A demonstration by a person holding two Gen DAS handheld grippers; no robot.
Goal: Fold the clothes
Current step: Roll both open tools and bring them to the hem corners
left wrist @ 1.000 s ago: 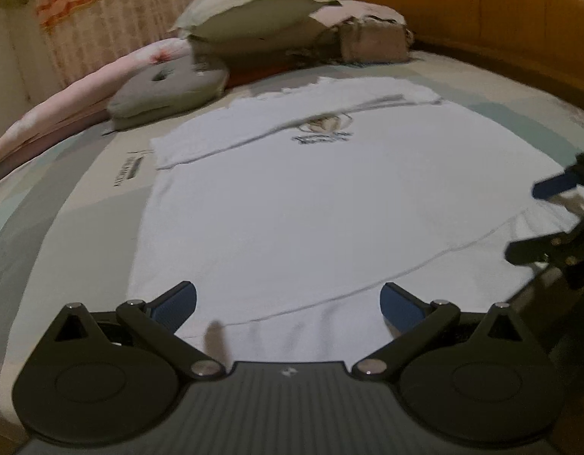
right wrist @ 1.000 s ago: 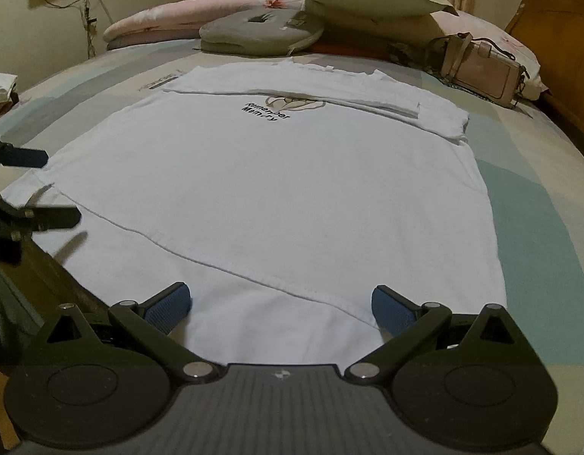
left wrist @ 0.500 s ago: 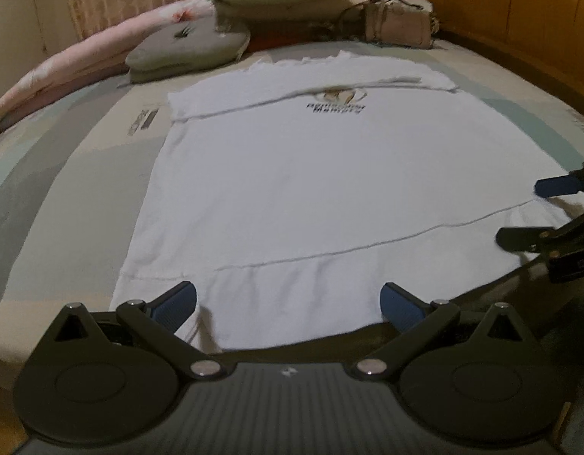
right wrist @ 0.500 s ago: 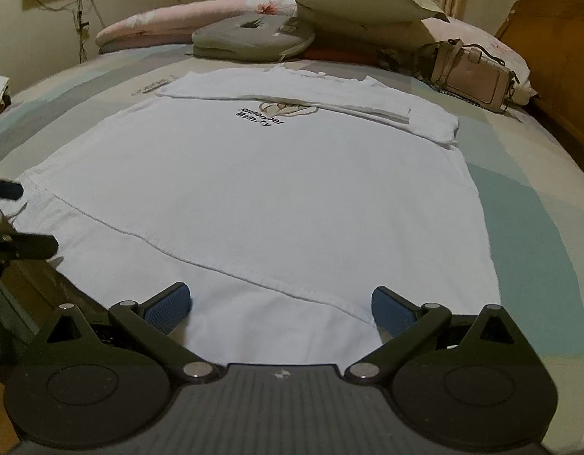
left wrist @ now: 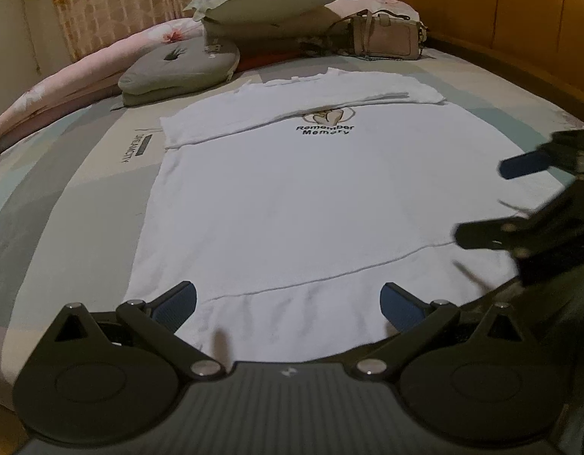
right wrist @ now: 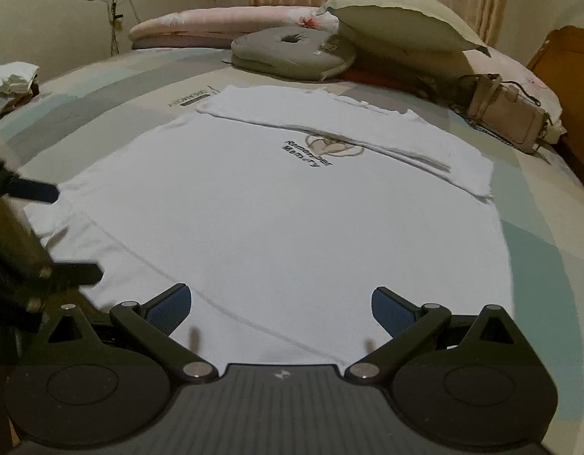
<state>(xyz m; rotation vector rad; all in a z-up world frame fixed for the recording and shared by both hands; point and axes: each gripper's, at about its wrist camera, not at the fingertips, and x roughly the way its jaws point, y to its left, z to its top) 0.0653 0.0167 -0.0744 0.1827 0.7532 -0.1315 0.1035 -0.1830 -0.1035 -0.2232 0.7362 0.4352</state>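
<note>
Here a white T-shirt point(left wrist: 292, 204) lies flat on the bed point(left wrist: 64, 189), spread across the middle of the patchwork cover with its hem toward the near edge and its collar end toward the far pillows. The far part, sleeves included, is folded over onto the chest, and the fold stops just above a small printed motif with the words "Remember Memory" point(left wrist: 325, 129). A seam line runs across the cloth a little way in from the hem.

The left gripper point(left wrist: 288, 303) hovers over the near left part of the hem, its blue-padded fingers point(left wrist: 176, 303) spread wide with nothing between them. The right gripper point(right wrist: 280, 305) hangs over the near right part of the hem, likewise spread wide and empty. Each shows blurred at the edge of the other's view.

Beyond the shirt, on the far left, sits a grey ring cushion point(left wrist: 178, 72) with a pale green pillow point(left wrist: 269, 0) behind it. A beige handbag point(left wrist: 386, 38) rests on the far right, near the wooden headboard point(left wrist: 500, 19). A long pink floral bolster point(left wrist: 64, 91) lies along the far left edge.
</note>
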